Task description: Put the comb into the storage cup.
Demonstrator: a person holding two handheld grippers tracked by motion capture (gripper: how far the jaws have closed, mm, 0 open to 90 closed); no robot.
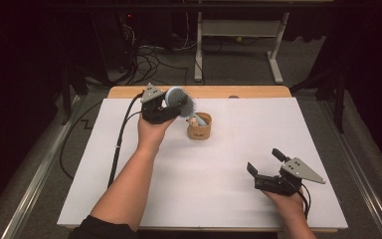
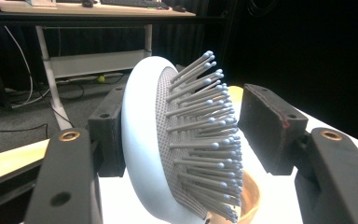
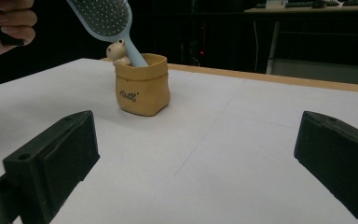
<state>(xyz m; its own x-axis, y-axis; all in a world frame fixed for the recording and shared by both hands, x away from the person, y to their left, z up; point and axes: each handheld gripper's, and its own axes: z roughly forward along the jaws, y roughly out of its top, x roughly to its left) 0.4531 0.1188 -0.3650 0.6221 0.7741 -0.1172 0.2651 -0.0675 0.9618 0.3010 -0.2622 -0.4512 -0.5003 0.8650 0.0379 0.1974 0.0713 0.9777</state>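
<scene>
High view, left hand [image 1: 151,132] raised, hairbrush [image 1: 179,99] between tongs

Smooth, faintly glossy pale-blue plastic on the hairbrush [image 2: 142,140], with a grey mesh-textured pad and ball-tipped bristles. Matt, slightly wrinkled tan pouch [image 3: 142,86], leather-like. Matt white paper-like sheet [image 1: 204,169] over a light wooden bench [image 1: 219,91]. Matt black, rough-edged jaws with brass-coloured inserts.
</scene>
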